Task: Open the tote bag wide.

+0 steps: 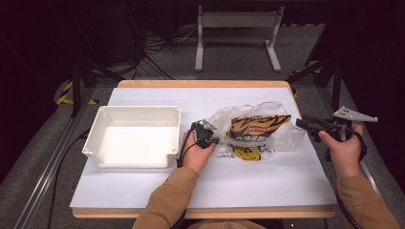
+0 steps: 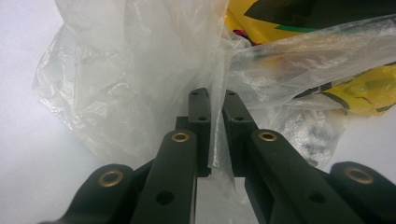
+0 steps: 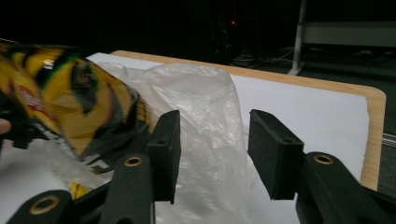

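Jaws: our left gripper (image 2: 215, 100) pinches the clear plastic bag (image 1: 282, 136) (flimsy, slippery); right gripper (image 3: 212, 154) released, so we'd regrip its rim

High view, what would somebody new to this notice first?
Probably the yellow and black snack bag, lying mid-table inside a crumpled clear plastic bag. The left gripper is shut on a fold of that plastic at its near-left edge, while the right gripper stands open just off its right side. A white bin sits on the left.
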`<state>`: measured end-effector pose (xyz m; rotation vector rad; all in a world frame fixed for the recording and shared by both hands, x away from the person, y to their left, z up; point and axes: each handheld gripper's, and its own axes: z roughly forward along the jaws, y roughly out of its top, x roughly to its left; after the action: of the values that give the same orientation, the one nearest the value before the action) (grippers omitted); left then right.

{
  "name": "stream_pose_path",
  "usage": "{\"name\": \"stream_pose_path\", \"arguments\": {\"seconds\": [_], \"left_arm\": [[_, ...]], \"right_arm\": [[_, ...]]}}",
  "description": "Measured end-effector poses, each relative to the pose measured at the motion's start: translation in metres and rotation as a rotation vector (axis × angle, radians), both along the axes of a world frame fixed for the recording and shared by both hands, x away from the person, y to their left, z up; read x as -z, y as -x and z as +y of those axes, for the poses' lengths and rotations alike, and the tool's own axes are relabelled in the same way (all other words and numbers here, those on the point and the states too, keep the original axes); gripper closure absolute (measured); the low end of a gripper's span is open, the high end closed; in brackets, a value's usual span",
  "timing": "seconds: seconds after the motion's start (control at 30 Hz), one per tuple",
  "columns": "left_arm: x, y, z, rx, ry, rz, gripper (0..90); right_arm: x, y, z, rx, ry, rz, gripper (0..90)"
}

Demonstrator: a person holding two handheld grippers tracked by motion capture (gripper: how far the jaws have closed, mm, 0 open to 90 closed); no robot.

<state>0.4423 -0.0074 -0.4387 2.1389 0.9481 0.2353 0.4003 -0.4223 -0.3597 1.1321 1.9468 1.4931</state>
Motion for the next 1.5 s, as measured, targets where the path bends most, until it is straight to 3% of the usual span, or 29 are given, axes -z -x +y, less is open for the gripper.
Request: {"name": "stream_pose_path", "arguments": {"seconds": [0.07, 0.2, 0.3, 0.33, 0.37, 0.4, 0.47, 0.6, 0.73, 0.77, 0.9, 0.93, 1.03, 1.2, 1.23, 1.27, 1.3, 1.5], "left_arm": [[0.0, 0.0, 0.0, 0.0, 0.001, -0.002, 84.4], [0.0, 0.001, 0.0, -0.001, 0.002, 0.0, 84.2], [0.0, 0.001, 0.0, -0.002, 0.006, -0.001, 84.2], [0.0, 0.001, 0.0, -0.002, 0.006, -0.001, 84.3], [0.0, 0.001, 0.0, -0.002, 0.015, 0.003, 84.3], [0.0, 0.0, 0.0, -0.002, 0.017, 0.005, 84.3], [0.0, 0.0, 0.0, -0.005, 0.023, 0.008, 84.3], [0.001, -0.001, 0.001, -0.004, 0.027, 0.006, 84.1], [0.001, -0.001, 0.002, -0.007, 0.037, 0.008, 83.1], [0.001, -0.002, 0.002, -0.008, 0.044, 0.01, 83.0], [0.003, -0.006, 0.004, -0.02, 0.053, 0.012, 81.0], [0.004, -0.007, 0.006, -0.031, 0.062, 0.009, 80.8], [0.005, -0.008, 0.008, -0.044, 0.071, 0.011, 78.7], [0.001, -0.005, 0.007, -0.036, 0.088, -0.009, 67.7], [-0.002, -0.002, 0.005, -0.035, 0.097, -0.021, 60.2], [-0.002, -0.002, 0.005, -0.035, 0.097, -0.021, 56.0], [-0.005, -0.001, 0.004, -0.03, 0.101, -0.029, 56.0], [-0.022, 0.009, 0.005, -0.004, 0.128, -0.075, 33.0]], "right_arm": [[0.001, 0.01, -0.004, -0.013, -0.028, 0.008, 46.2], [0.009, 0.015, -0.008, -0.03, -0.014, 0.052, 43.2], [0.015, 0.018, -0.007, -0.058, 0.042, 0.103, 72.4], [0.015, 0.018, -0.007, -0.058, 0.042, 0.103, 72.4], [0.018, 0.018, -0.006, -0.074, 0.039, 0.119, 84.3], [0.021, 0.017, -0.002, -0.088, 0.039, 0.13, 88.9], [0.027, 0.014, 0.007, -0.115, 0.023, 0.129, 89.7], [0.037, 0.007, 0.026, -0.161, 0.029, 0.132, 89.7], [0.05, -0.005, 0.044, -0.186, 0.052, 0.168, 89.3], [0.062, -0.016, 0.054, -0.191, 0.087, 0.206, 88.6], [0.082, -0.031, 0.064, -0.178, 0.164, 0.255, 88.0], [0.084, -0.034, 0.065, -0.173, 0.178, 0.281, 88.4], [0.083, -0.036, 0.069, -0.163, 0.219, 0.29, 86.4], [0.081, -0.036, 0.069, -0.152, 0.231, 0.334, 81.5], [0.077, -0.033, 0.07, -0.146, 0.252, 0.32, 74.2], [0.077, -0.033, 0.07, -0.146, 0.252, 0.32, 74.2], [0.075, -0.03, 0.069, -0.142, 0.254, 0.308, 69.7], [0.056, -0.015, 0.06, -0.121, 0.191, 0.23, 56.0]]}}
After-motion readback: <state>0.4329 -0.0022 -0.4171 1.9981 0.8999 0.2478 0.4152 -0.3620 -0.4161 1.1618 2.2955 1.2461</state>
